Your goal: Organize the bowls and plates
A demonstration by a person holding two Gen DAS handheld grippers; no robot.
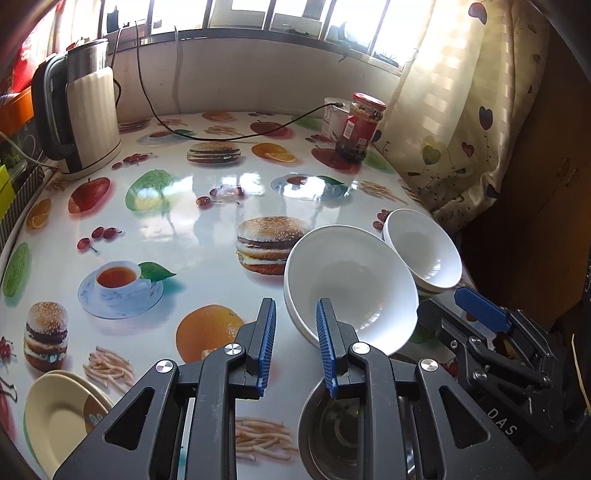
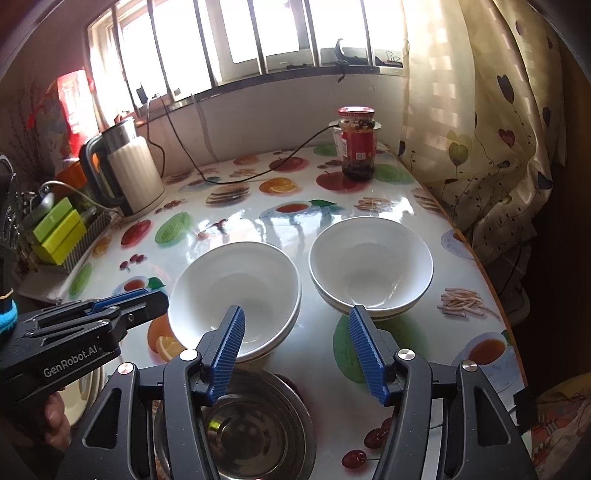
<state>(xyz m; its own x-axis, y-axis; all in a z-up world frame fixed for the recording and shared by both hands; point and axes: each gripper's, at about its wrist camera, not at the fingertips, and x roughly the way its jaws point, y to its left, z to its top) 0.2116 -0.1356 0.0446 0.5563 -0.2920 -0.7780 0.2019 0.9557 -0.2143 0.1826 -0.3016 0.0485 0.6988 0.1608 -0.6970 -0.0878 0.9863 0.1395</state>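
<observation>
The table (image 2: 424,206) carries a glossy covering printed with burgers, fruit, fries and teacups; window glare reflects off its centre. A barred window (image 2: 258,33) spans the far wall above a dark sill (image 2: 295,74), admitting strong daylight. The wall below the sill is plain and pale. A cream curtain (image 2: 480,129) with heart motifs hangs at the right, reaching the table edge. An electric kettle (image 1: 85,110) stands at the far left; a black cable (image 1: 236,136) crosses the tabletop toward a red-lidded jar (image 2: 357,144).
</observation>
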